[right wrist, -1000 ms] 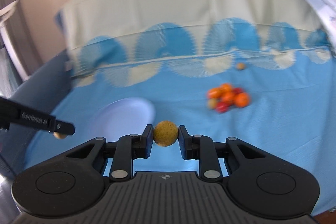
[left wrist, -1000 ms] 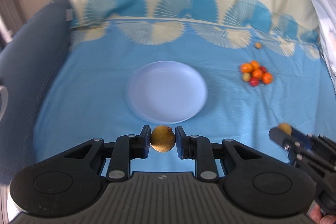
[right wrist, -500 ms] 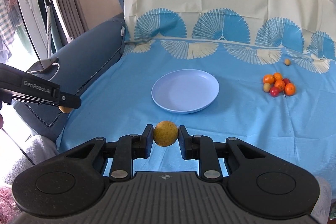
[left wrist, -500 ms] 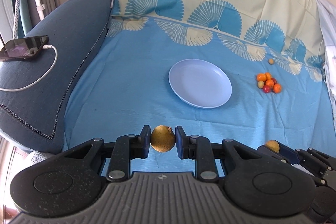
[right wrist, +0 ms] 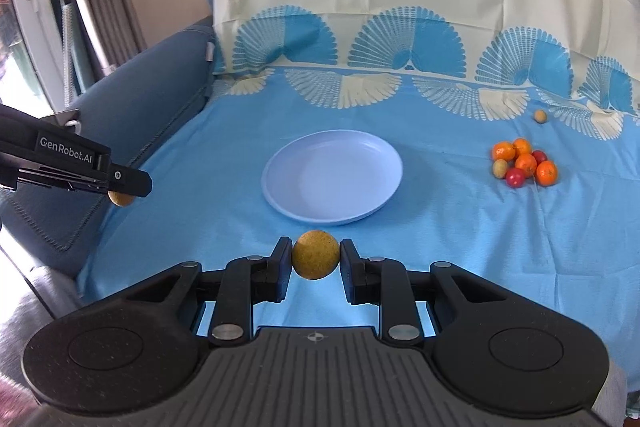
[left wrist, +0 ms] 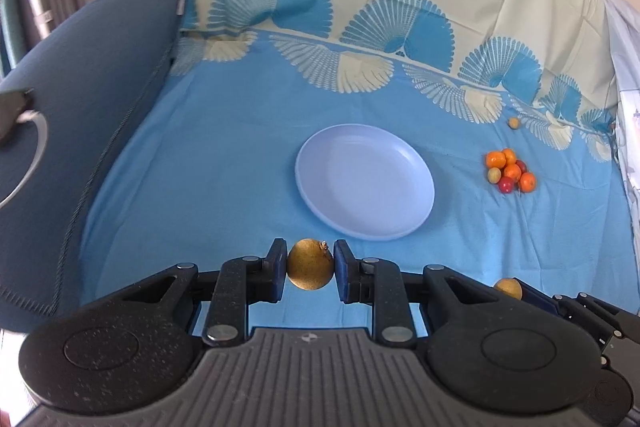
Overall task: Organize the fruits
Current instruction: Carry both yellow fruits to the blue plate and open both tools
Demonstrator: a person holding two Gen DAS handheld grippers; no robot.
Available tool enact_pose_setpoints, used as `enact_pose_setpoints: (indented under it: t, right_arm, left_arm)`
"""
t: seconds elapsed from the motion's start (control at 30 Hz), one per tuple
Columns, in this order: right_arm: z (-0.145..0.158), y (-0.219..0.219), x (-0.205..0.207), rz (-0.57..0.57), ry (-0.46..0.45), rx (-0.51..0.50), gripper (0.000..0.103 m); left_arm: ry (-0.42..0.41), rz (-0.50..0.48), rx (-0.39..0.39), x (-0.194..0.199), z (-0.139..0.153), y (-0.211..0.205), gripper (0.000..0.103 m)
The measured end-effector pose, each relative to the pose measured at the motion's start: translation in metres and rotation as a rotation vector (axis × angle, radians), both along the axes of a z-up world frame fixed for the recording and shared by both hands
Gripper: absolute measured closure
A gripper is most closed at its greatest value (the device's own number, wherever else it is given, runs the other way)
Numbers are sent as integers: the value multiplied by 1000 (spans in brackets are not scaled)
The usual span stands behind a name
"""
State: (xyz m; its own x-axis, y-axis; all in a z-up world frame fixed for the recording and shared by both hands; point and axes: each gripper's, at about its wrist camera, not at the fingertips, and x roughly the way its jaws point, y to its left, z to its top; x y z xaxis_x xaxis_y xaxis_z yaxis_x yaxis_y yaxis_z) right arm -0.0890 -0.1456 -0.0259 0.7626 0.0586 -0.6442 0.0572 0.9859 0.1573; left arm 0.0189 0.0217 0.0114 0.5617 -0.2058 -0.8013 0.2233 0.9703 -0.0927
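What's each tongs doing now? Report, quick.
Left tongs: shut on a brown fruit.
Right tongs: shut on a yellow fruit.

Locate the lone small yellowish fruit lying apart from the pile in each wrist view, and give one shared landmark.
Left wrist view: the lone fruit lies upper right on the blue cloth, beyond the fruit pile, at the fan-pattern border.
Right wrist view: the lone fruit again lies upper right, beyond the pile.
Shared landmark: the pale plate near centre, left of the pile.

bare cloth (right wrist: 460, 247) before plate (right wrist: 276, 167), fruit cluster (right wrist: 524, 163) far right, armrest (right wrist: 132, 99) left
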Motion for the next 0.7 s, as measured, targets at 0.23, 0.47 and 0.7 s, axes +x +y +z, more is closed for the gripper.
enact_pose_setpoints:
  t: [0.23,0.47,0.7]
  right_arm:
    - [-29,-23,69,-31,12,-33,76]
    - [-72,-29,147,-9,39,-78,76]
    - [-105,-31,183,25,96,-95,74]
  left_arm:
    - [10,-39,28,75,-41,-51,76]
    - [54,-30,104,138,-96,-77,76]
    - [127,-58,129,172,-140,-83,48]
